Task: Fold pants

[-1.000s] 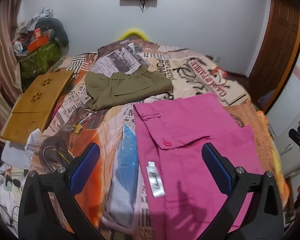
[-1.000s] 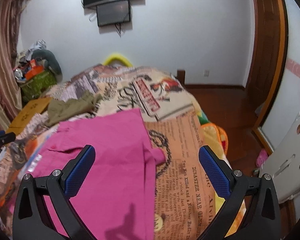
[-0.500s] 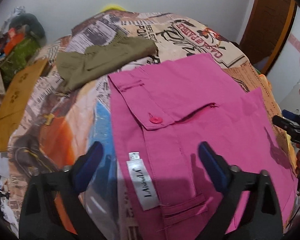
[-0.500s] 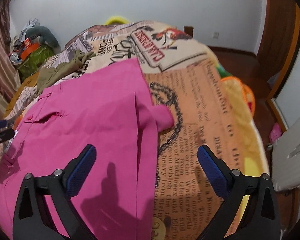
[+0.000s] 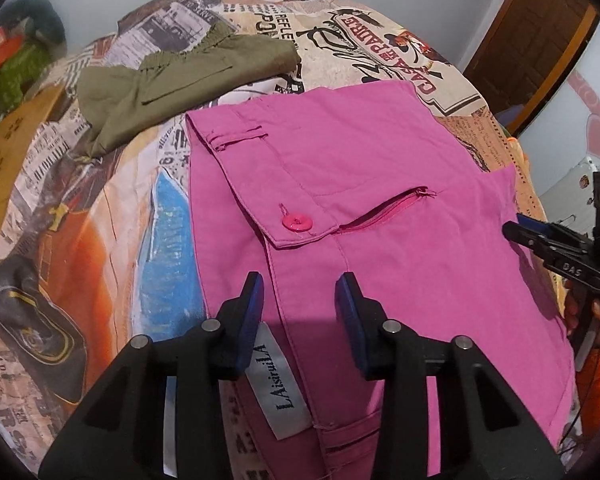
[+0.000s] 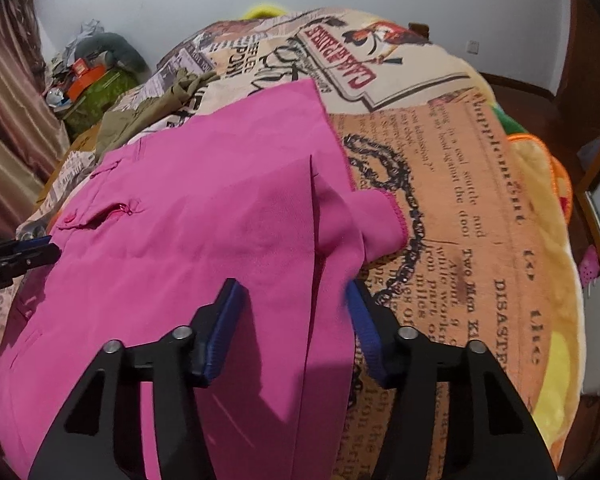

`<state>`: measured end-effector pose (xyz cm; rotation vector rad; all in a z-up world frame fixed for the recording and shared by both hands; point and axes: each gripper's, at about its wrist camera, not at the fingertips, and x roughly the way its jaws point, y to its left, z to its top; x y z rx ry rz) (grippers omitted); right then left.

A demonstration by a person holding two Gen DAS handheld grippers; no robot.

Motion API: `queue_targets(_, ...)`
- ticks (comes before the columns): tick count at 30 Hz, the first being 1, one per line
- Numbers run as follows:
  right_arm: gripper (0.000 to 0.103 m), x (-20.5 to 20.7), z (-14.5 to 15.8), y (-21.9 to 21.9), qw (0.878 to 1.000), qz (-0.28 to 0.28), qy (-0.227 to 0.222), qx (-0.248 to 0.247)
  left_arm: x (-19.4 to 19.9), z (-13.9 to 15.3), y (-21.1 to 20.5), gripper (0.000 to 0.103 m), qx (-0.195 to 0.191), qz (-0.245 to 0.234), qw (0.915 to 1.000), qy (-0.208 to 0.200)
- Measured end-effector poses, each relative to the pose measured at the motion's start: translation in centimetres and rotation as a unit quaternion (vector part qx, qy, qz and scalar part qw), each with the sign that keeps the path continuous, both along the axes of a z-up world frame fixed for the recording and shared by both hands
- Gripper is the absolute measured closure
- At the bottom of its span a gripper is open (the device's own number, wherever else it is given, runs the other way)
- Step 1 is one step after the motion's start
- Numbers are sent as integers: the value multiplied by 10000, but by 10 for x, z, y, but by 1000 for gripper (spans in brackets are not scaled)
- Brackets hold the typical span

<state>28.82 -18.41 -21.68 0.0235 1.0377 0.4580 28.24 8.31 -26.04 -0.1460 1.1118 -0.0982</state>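
One printed bedspread [image 5: 100, 208] carried two garments — the pink pants [image 5: 380, 208] spread flat nearest, one olive pair [image 5: 172, 80] behind. Two grippers, left [image 5: 300, 304] and right [image 6: 296, 320], were closing over pink fabric, jaws not yet pressing. One button [image 5: 297, 223].

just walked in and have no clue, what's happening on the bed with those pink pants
A person is starting to fold the bright pink cotton pants spread flat on the newspaper-print bedspread, holding a claw in each hand. The left claw is closing over the waistband edge near the white sewn-in label. The right claw is closing over the pants' opposite side edge. Neither has pinched the fabric yet. A folded olive-green garment lies farther back.
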Motion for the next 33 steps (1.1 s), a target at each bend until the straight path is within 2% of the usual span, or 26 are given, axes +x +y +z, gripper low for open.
queue_targets(2, 56, 1, -1, 1, 10000, 10, 28, 79, 0, 0, 0, 65, -17, -9, 10000, 5)
queue_targets(4, 61, 2, -3, -1, 9998, 22, 52, 168, 1, 0, 0, 75, -33, -38, 10000, 3)
queue_targets(6, 65, 2, -3, -1, 9998, 20, 57, 197, 2, -2, 1, 77, -56, -13, 10000, 30)
queue_targets(7, 67, 1, -3, -1, 9998, 25, 53, 203, 2, -1, 1, 82, -46, -5, 10000, 32)
queue_targets(9, 75, 0, -3, 0, 9998, 46, 31, 182, 3, 1, 1, 95, -13, -27, 10000, 16)
queue_targets(10, 81, 0, -2, 1, 9998, 57, 21, 167, 2, 1, 0, 97, -38, -53, 10000, 18)
queue_targets(13, 95, 0, -1, 2, 10000, 55, -58, 21, 2, 3, -8, 98, 275, -111, 9995, -48)
queue_targets(16, 97, -1, 0, 1, 9999, 50, -119, -64, 0, 5, -14, 100, 692, -174, 9973, -178)
queue_targets(19, 97, -6, 0, 2, 9996, 70, -185, -223, 0, 7, -13, 100, 863, -176, 9959, -202)
queue_targets(24, 98, -9, -1, 6, 9984, 155, -202, -501, 0, 8, -6, 99, 733, -88, 9972, -130)
queue_targets(33, 99, -12, -4, 1, 9989, 31, -23, -467, -1, -1, -12, 98, 893, -99, 9959, -88)
